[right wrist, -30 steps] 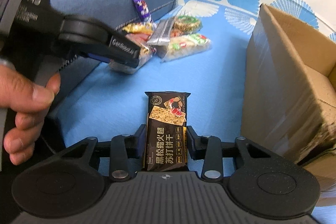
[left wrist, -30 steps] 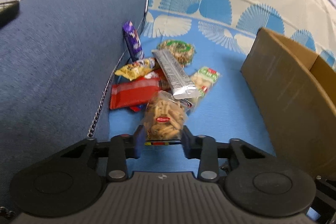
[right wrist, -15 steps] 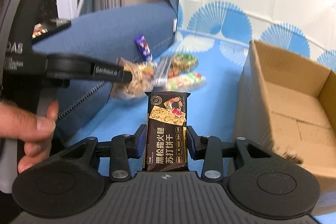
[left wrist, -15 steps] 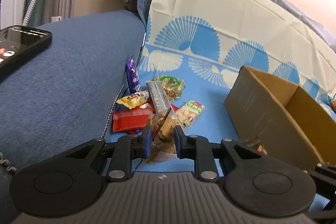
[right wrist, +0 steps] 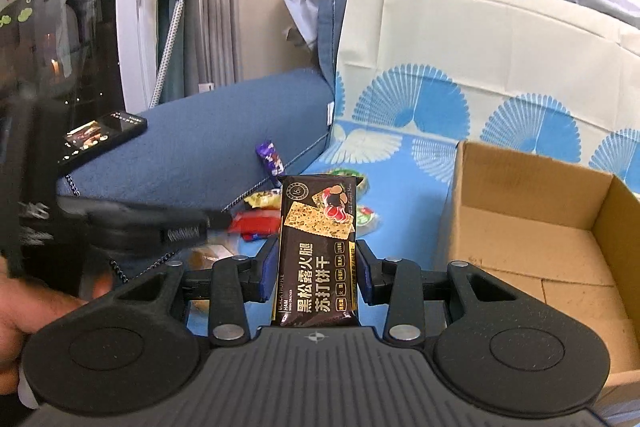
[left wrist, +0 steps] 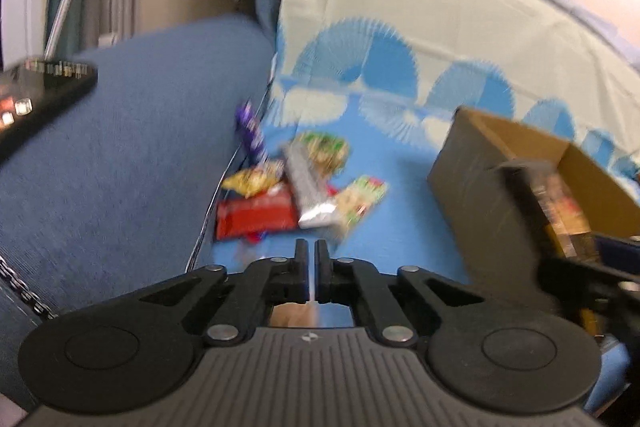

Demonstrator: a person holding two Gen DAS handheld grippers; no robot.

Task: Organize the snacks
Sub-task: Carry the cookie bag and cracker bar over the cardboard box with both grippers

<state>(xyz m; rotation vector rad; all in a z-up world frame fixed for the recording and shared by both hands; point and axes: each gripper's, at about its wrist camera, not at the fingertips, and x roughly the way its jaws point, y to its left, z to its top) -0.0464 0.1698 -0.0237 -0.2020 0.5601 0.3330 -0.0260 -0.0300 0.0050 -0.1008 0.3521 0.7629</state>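
My right gripper [right wrist: 316, 263] is shut on a black cracker pack [right wrist: 318, 247], held upright in the air left of the open cardboard box [right wrist: 532, 227]. My left gripper [left wrist: 311, 263] has its jaws closing, down to a thin slit. A clear bag of biscuit sticks [right wrist: 210, 251] hangs under its fingers, pinched by its film; only a tan patch of the bag [left wrist: 292, 315] shows in the left wrist view. The snack pile [left wrist: 296, 187] lies on the blue cloth against the sofa arm: a red pack [left wrist: 256, 215], a silver pack [left wrist: 306, 187], green packs and a purple wrapper [left wrist: 250, 131].
The cardboard box [left wrist: 472, 195] stands right of the pile, holding nothing that I can see. A lit phone [right wrist: 104, 135] lies on the blue sofa arm [left wrist: 140, 147]. A person's hand [right wrist: 36, 311] holds the left gripper's handle. Blue cloth [right wrist: 412, 195] lies between pile and box.
My left gripper closed on the clear bag and lifted it off the pile. My right gripper rose with the cracker pack and now looks into the box.
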